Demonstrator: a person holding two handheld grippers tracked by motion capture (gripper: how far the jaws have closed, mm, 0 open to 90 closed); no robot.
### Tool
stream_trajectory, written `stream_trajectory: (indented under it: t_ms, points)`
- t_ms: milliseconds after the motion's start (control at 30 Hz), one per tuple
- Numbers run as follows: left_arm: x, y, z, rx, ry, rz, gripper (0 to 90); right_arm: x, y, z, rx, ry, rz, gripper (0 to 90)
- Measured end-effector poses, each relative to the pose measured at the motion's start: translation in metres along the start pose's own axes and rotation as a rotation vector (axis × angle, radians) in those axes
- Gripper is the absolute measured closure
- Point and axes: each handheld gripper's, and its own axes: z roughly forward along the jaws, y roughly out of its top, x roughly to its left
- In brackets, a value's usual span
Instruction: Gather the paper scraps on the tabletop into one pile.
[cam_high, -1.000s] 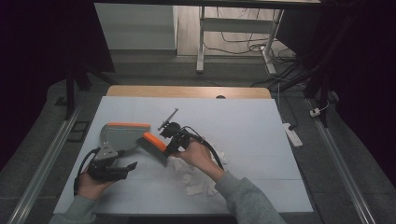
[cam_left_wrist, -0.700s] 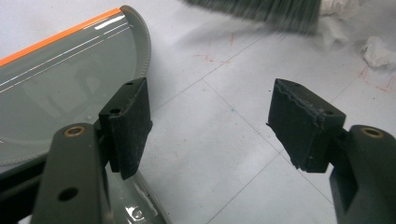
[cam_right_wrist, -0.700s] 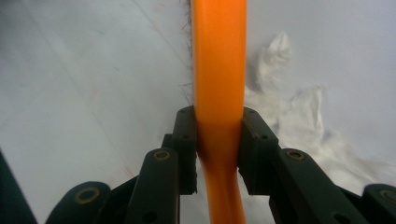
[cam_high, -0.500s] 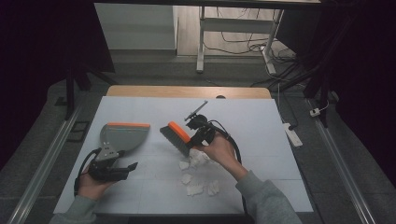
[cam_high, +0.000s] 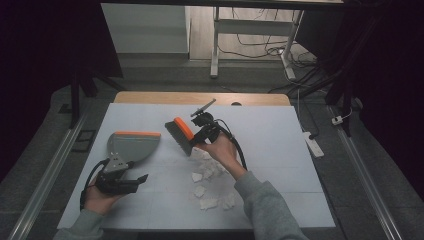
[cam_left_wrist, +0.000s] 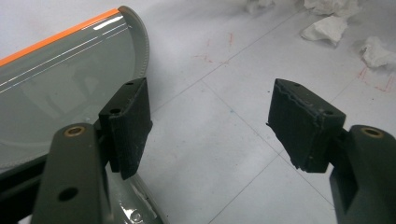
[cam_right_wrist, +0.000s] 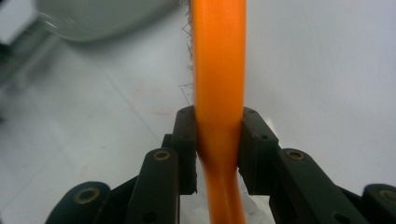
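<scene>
In the right gripper view the orange plastic brush handle (cam_right_wrist: 218, 70) runs off at twelve o'clock, while the blurred grey plastic dustpan (cam_right_wrist: 100, 14) is cropped at eleven o'clock.

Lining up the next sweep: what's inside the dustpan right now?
The grey dustpan looks bare inside, with no scraps past its orange lip. The paper scraps lie on the table apart from it. The left claw hides the pan's near end.

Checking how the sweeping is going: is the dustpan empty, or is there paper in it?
Empty: the dustpan shows a bare grey inside in the high view, and the paper scraps lie on the table.
</scene>
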Motion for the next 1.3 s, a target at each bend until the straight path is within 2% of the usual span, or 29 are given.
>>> stream_trajectory:
  t_ms: [67, 133, 267, 400, 467, 567, 667, 700, 800, 933, 1033, 1100, 1167, 1267, 1300]
  points:
    - [0.000, 0.000, 0.000, -0.001, -0.002, 0.000, 30.6, -0.006, -0.005, 0.004, 0.028, -0.020, 0.013, 70.6]
    - [0.001, 0.000, 0.001, 0.002, -0.004, 0.000, 30.6, -0.012, -0.011, 0.000, 0.033, -0.018, 0.035, 70.6]
    - [-0.001, 0.000, 0.002, 0.006, -0.005, 0.005, 30.6, -0.019, -0.028, -0.013, 0.049, -0.044, 0.044, 70.6]
    - [-0.003, 0.001, 0.003, 0.006, -0.006, 0.009, 30.6, -0.025, -0.040, -0.028, 0.034, -0.056, 0.047, 70.5]
    - [-0.003, 0.002, 0.004, 0.011, -0.006, 0.011, 30.6, -0.022, -0.043, -0.037, 0.001, -0.026, 0.032, 70.6]
    - [-0.002, 0.002, 0.005, 0.014, -0.005, 0.010, 30.6, -0.006, -0.042, -0.050, -0.069, 0.001, -0.019, 70.6]
    - [-0.002, 0.002, 0.003, 0.009, -0.002, 0.008, 30.7, 0.014, -0.044, -0.060, -0.090, 0.020, -0.093, 70.6]
    - [-0.002, 0.001, 0.003, 0.007, -0.004, 0.006, 30.8, 0.021, -0.045, -0.062, -0.088, 0.027, -0.104, 70.6]
    - [-0.002, 0.001, 0.002, 0.004, -0.005, 0.005, 30.8, 0.039, -0.053, -0.064, -0.058, 0.044, -0.157, 70.5]
    - [-0.002, 0.001, 0.003, 0.006, -0.004, 0.003, 30.8, 0.055, -0.069, -0.055, 0.040, 0.077, -0.207, 70.5]
    - [-0.002, 0.002, 0.003, 0.009, -0.004, 0.007, 30.8, 0.062, -0.077, -0.042, 0.124, 0.065, -0.240, 70.6]
    - [-0.002, 0.002, 0.004, 0.010, -0.005, 0.007, 30.8, 0.063, -0.078, -0.033, 0.163, 0.036, -0.256, 70.6]
    - [-0.002, 0.002, 0.003, 0.010, -0.005, 0.008, 30.8, 0.058, -0.077, -0.027, 0.179, -0.007, -0.254, 70.5]
    - [-0.002, 0.001, 0.003, 0.010, -0.005, 0.007, 30.8, 0.042, -0.073, -0.027, 0.160, -0.031, -0.211, 70.6]
    - [-0.002, 0.001, 0.004, 0.010, -0.007, 0.005, 30.8, 0.036, -0.072, -0.029, 0.148, -0.054, -0.198, 70.6]
